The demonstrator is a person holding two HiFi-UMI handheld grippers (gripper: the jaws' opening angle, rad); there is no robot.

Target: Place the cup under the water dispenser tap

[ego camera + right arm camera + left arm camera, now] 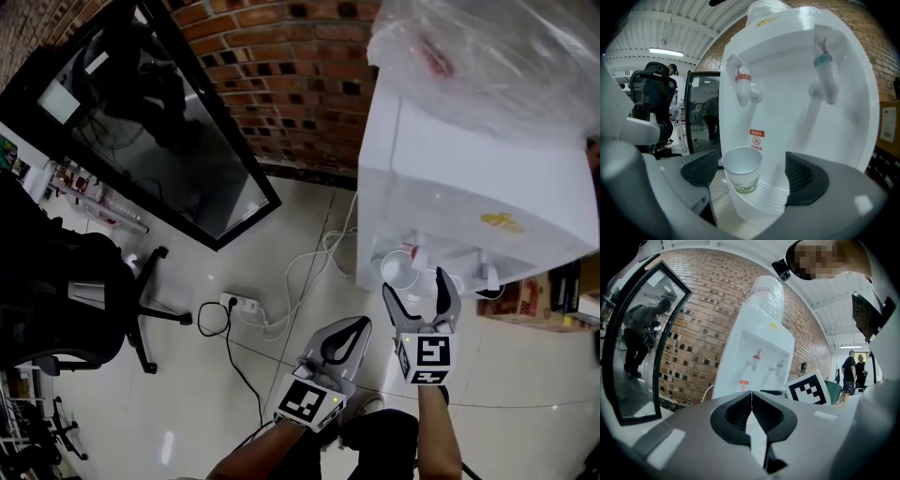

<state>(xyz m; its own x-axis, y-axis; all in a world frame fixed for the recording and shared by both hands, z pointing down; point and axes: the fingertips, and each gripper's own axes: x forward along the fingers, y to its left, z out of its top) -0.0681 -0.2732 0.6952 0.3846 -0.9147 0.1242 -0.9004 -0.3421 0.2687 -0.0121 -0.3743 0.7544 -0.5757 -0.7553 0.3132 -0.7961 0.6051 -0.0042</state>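
A white paper cup (742,171) with a green print stands upright on the drip tray (764,200) of the white water dispenser (469,187), directly below the red tap (744,86). A blue tap (824,75) is to its right. My right gripper (752,174) is open, its dark pads wide on either side of the cup and clear of it. In the head view the cup (397,270) sits just past the right gripper (414,281). My left gripper (356,323) is shut and empty, held back and left of the dispenser (754,357).
A power strip with cables (239,305) lies on the tiled floor left of the dispenser. A black-framed glass panel (159,131) leans on the brick wall. An office chair (75,291) stands at the left and a cardboard box (525,300) beside the dispenser. People (851,371) stand far off.
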